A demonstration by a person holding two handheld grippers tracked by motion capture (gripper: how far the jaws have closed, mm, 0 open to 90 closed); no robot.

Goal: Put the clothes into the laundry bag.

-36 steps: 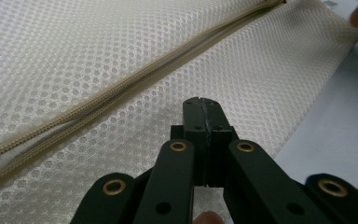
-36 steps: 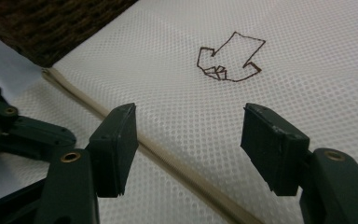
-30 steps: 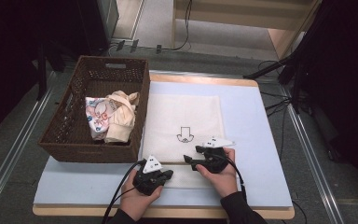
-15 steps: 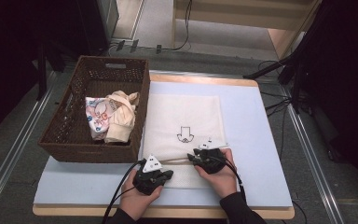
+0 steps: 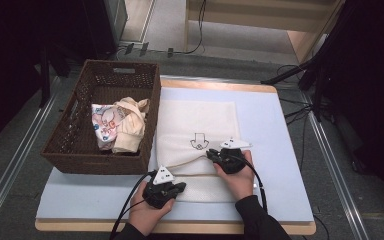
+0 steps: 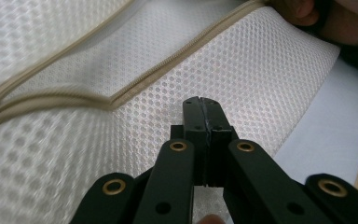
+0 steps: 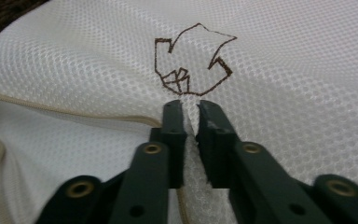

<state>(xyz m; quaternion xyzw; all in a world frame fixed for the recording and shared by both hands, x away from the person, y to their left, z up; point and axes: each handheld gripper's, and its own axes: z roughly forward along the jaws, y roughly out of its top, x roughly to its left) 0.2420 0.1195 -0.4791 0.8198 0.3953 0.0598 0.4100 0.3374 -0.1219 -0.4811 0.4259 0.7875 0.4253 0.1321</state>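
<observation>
A white mesh laundry bag [image 5: 195,117] lies flat on the pale blue table top, with a brown arrow mark [image 5: 198,141] near its zipped near edge. My right gripper [image 5: 212,154] is shut on the upper layer just below the arrow mark [image 7: 193,58], and mesh shows between its jaws [image 7: 191,112]. The beige zipper [image 7: 65,109] curves away to the left, where the bag's mouth gapes. My left gripper [image 5: 179,187] is at the bag's near edge. Its jaws are shut, with the tips [image 6: 203,105] pressed on the lower mesh layer beside the zipper [image 6: 168,72].
A brown wicker basket [image 5: 80,95] stands left of the bag, holding crumpled cream and patterned clothes [image 5: 120,125]. Bare blue table top [image 5: 275,150] lies right of the bag. The table's wooden front edge [image 5: 180,226] runs near the person's wrists.
My right gripper has drawn the bag's upper edge a little away from the person, raising a peak in the fabric. The left gripper has stayed put.
</observation>
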